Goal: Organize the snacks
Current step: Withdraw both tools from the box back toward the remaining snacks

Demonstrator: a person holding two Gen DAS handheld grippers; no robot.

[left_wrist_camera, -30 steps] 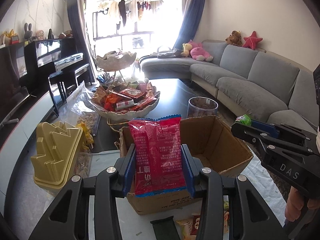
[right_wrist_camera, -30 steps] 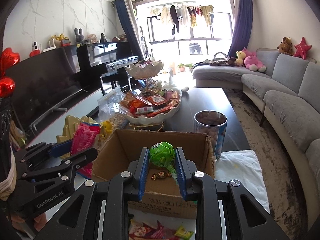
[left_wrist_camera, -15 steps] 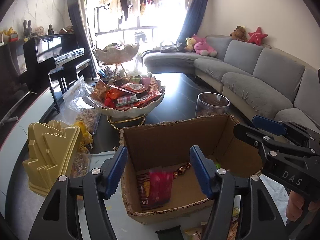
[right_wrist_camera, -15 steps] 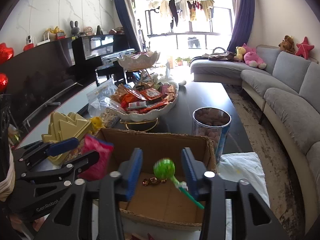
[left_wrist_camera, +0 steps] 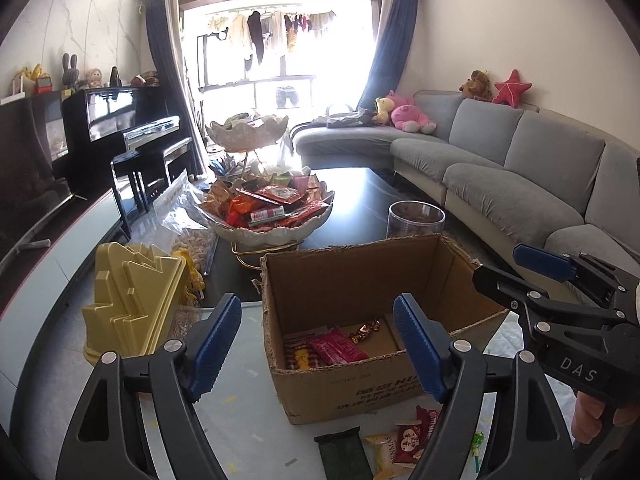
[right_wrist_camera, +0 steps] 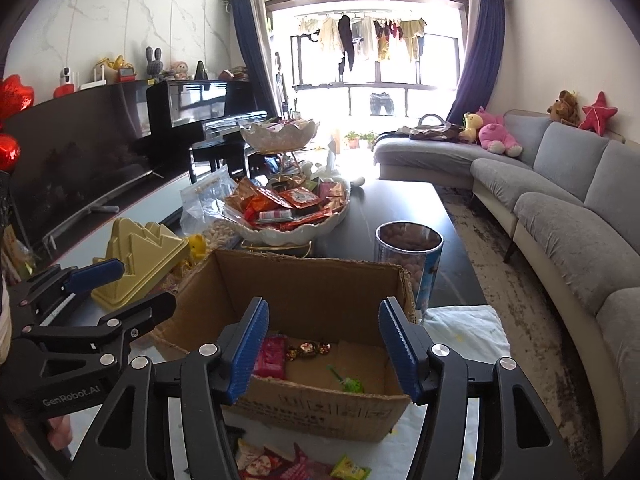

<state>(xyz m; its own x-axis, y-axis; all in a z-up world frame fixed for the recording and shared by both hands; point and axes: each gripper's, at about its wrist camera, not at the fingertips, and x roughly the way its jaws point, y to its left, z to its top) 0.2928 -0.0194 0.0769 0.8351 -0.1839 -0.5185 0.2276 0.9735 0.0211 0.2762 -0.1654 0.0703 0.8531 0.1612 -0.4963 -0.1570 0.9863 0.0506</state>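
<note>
An open cardboard box (left_wrist_camera: 360, 280) (right_wrist_camera: 304, 284) stands on the table in front of both grippers. Inside lie a red snack packet (left_wrist_camera: 336, 346) (right_wrist_camera: 270, 356), gold-wrapped candies (left_wrist_camera: 364, 330) (right_wrist_camera: 308, 349) and a green lollipop (right_wrist_camera: 348, 383). My left gripper (left_wrist_camera: 318, 346) is open and empty above the box's near left side. My right gripper (right_wrist_camera: 324, 348) is open and empty above the box's near edge. Loose snack packets (left_wrist_camera: 404, 440) (right_wrist_camera: 280, 466) lie on the table in front of the box.
A white bowl heaped with snacks (left_wrist_camera: 272, 216) (right_wrist_camera: 296, 212) stands behind the box, with a second tier bowl (left_wrist_camera: 246, 134) above. A clear jar (left_wrist_camera: 416, 220) (right_wrist_camera: 408, 256) is at the back right, a yellow mould (left_wrist_camera: 132, 300) (right_wrist_camera: 136, 260) at the left. A grey sofa (left_wrist_camera: 520, 168) is on the right.
Both grippers opened. The red packet dropped from my left gripper into the box and the green lollipop dropped from my right gripper into it. Both grippers drew back slightly.
</note>
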